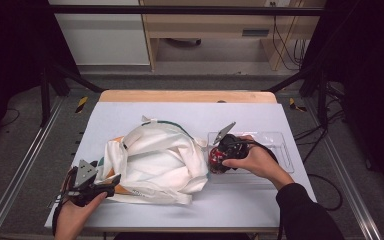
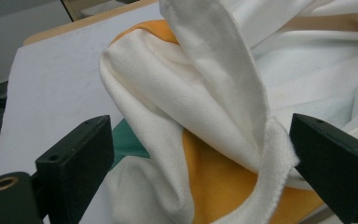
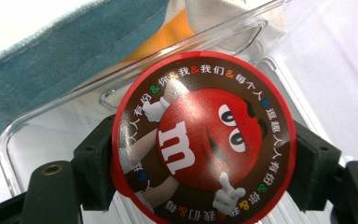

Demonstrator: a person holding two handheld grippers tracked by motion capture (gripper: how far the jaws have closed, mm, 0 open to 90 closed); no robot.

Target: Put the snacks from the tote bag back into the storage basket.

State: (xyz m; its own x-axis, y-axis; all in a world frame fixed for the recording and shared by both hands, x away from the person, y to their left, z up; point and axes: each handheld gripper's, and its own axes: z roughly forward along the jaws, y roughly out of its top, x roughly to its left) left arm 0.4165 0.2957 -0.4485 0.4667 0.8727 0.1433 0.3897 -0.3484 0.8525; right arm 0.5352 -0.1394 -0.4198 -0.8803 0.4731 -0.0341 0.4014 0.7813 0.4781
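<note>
Counted on the table: one white cloth bag (image 1: 155, 162), one round red M&M's candy tin (image 3: 204, 139), one clear plastic tray (image 1: 280, 150), two handheld grippers.

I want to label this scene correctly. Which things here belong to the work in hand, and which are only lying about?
In the work:
- round red candy tin, clamped in the right gripper
- clear plastic tray under it
- white cloth bag, its strap between the open jaws of the left gripper

Lying about:
- white table cover
- wooden shelf unit behind the table
</note>
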